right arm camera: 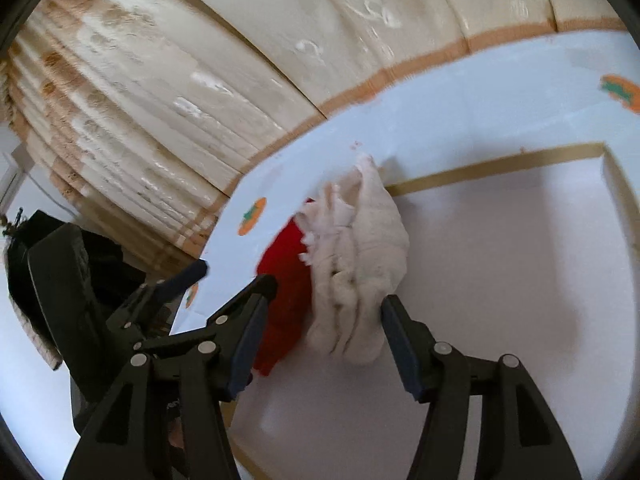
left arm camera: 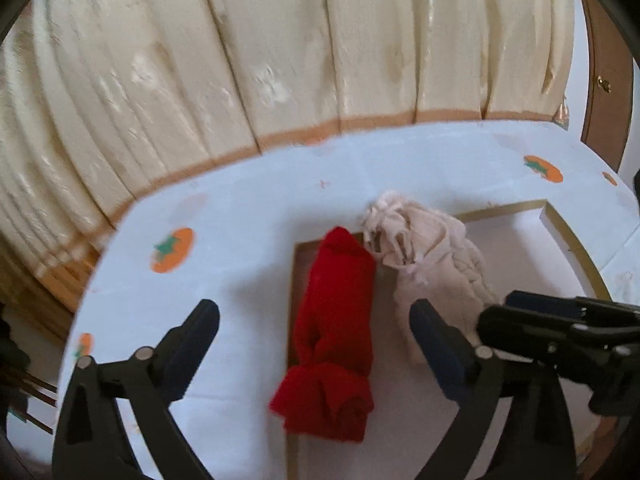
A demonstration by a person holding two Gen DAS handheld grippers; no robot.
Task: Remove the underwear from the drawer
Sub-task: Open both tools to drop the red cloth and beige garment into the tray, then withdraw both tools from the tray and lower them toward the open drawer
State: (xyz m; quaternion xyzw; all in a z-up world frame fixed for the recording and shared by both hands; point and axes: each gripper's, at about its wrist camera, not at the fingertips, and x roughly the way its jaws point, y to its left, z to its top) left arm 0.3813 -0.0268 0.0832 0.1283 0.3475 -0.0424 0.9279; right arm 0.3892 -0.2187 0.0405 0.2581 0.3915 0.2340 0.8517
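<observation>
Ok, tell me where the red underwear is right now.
In the left wrist view the red underwear lies draped over the drawer's left edge, right beside the cream garment, with the left gripper open around it, not gripping.

Red rolled underwear [left arm camera: 334, 332]. Cream-white crumpled underwear [right arm camera: 360, 264] with frayed pale strips. White drawer [right arm camera: 500, 280] interior, tan-gold rim edge. Pale blue-white cloth [left arm camera: 224, 208] printed with orange persimmons, green leaf caps. Cream curtain [left arm camera: 240, 48] with faint embossed floral pattern, orange-tan hem band. Black left gripper [left arm camera: 316, 344], dark blue pads [left arm camera: 440, 344]. Black right gripper [right arm camera: 328, 328], same dark blue pads. Brown wooden door [left arm camera: 604, 80], brass knob.
</observation>
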